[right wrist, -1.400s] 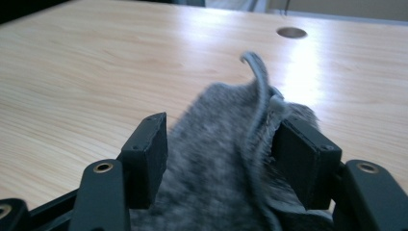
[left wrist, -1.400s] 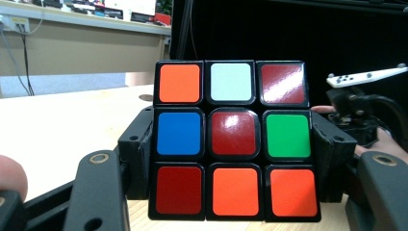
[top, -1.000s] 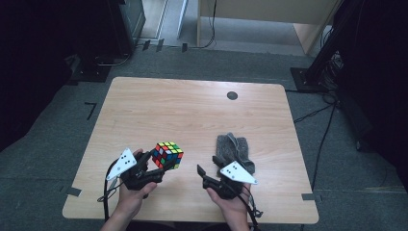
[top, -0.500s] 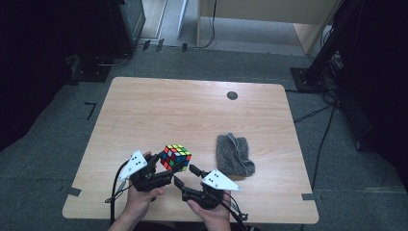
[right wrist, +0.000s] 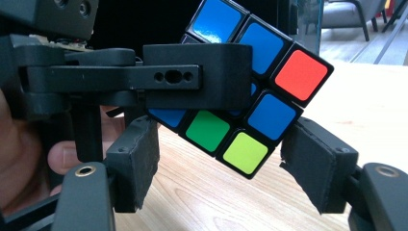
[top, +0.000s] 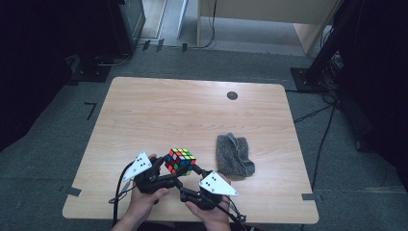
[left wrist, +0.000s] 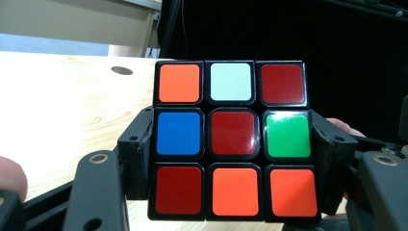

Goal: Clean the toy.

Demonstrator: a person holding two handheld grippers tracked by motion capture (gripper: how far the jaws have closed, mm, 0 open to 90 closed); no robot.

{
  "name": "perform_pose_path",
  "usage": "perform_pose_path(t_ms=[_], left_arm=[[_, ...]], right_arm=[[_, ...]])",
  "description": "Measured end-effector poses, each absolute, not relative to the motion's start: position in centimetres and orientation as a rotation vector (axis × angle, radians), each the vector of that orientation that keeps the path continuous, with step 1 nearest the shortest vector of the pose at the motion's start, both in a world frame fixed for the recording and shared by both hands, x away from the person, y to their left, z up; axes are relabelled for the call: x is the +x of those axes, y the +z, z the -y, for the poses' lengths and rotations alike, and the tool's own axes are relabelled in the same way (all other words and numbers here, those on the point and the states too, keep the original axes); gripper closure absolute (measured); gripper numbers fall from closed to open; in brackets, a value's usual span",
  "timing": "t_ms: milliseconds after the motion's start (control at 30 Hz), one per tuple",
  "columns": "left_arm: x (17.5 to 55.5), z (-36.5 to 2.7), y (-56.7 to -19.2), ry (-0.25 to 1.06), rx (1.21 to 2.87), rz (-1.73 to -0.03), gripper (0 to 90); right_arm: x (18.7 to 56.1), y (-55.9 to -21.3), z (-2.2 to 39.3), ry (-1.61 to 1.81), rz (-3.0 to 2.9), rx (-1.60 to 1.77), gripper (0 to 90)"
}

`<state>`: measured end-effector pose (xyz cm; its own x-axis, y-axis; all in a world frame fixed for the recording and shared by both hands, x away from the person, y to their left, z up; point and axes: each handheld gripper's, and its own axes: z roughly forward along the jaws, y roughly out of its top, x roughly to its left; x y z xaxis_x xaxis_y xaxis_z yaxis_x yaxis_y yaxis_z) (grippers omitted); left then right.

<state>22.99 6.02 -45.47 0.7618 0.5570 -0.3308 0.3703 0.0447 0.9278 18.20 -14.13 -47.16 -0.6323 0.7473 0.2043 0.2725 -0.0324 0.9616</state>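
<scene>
A scrambled Rubik's cube [top: 180, 161] is held just above the table's near edge. My left gripper [top: 169, 169] is shut on it. In the left gripper view its pads [left wrist: 139, 154] press the middle layer of the cube [left wrist: 231, 139] from both sides. My right gripper [top: 191, 174] comes at the cube from the right. In the right gripper view its jaws [right wrist: 221, 168] have just been opening. They stand apart around the lower corner of the cube [right wrist: 269, 72] with a gap at the pads. The left gripper's jaw [right wrist: 197, 82] crosses in front of the cube.
A crumpled grey cloth [top: 233, 155] lies on the wooden table [top: 192, 110], right of the cube. A small black disc [top: 232, 95] sits near the far edge. Dark floor, cables and furniture legs surround the table.
My right gripper has moved left, away from the grey cloth, and now sits at the cube. The left gripper has carried the cube a little to the right.
</scene>
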Motion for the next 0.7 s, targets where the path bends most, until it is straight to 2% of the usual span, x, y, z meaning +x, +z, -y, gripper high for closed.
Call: perform_pose_path(t_ms=[233,300,533,700], left_arm=[[23.4,-6.2,-45.3,0.108,1.586,-0.804,31.1],[23.4,-6.3,-45.3,0.104,1.579,-0.806,33.7],[23.4,-6.4,-45.2,0.119,1.592,-0.843,34.2],[23.7,-7.1,-45.2,0.072,1.516,-0.863,34.2]], right_arm=[[18.2,-47.4,14.0,1.682,-1.904,1.026,27.9],[18.1,-47.5,13.9,1.681,-1.907,1.045,28.5],[18.2,-47.6,13.9,1.685,-1.911,1.063,27.8],[18.1,-47.8,13.5,1.695,-1.934,1.093,23.9]])
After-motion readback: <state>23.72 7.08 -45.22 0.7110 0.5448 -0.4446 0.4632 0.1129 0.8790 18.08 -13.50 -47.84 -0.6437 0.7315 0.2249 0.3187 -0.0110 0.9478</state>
